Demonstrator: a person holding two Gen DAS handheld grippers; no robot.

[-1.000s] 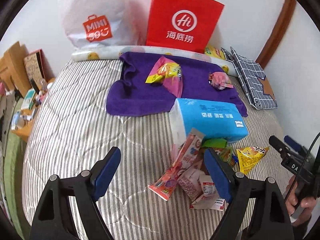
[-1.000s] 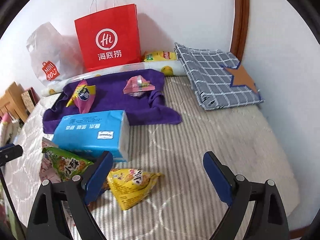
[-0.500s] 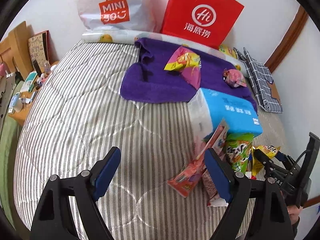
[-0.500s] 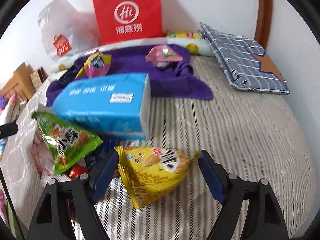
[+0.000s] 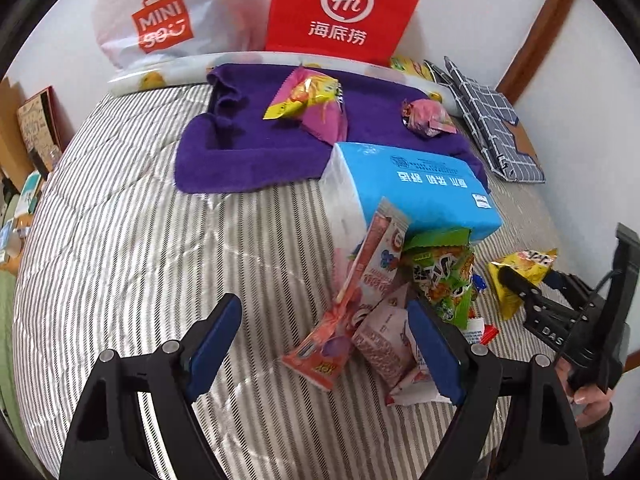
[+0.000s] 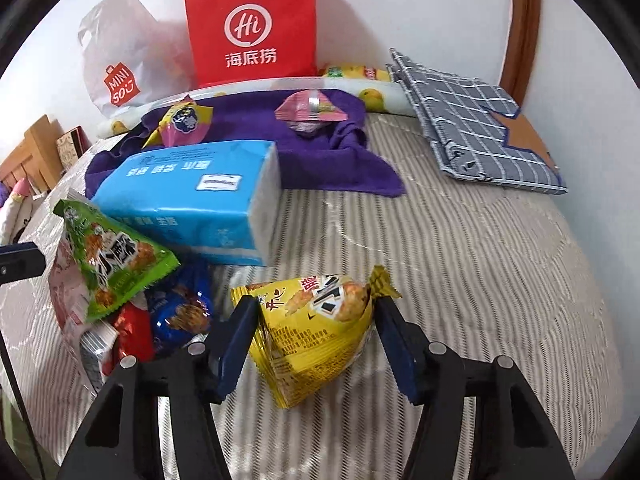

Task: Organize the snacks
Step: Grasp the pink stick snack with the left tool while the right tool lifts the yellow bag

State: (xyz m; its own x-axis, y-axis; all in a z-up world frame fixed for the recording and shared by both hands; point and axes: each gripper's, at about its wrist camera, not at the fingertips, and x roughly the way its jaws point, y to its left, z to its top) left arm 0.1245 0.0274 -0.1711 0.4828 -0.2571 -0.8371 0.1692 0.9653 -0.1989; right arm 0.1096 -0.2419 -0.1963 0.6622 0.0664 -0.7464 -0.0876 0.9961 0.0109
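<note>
I see the striped bed [image 5: 120, 248] filling both views, with a purple towel [image 5: 248, 148] spread at its far end below a red bag [image 5: 344, 4] and a white bag [image 5: 160, 20]. Nearer lies a blue tissue pack [image 6: 188, 196], its near-left corner over a heap of snacks [image 5: 384, 312]: a green packet [image 6: 112, 264] on top, pink ones [image 5: 360, 292] beneath. Two more packets [image 5: 312, 104] sit on the towel. My left gripper [image 5: 324, 344] hangs wide, nothing between its fingers, its right finger just over the heap. My right gripper [image 6: 316, 340] has just been closing and both pads now press the yellow packet [image 6: 316, 320], which sits on the bed right of the heap.
</note>
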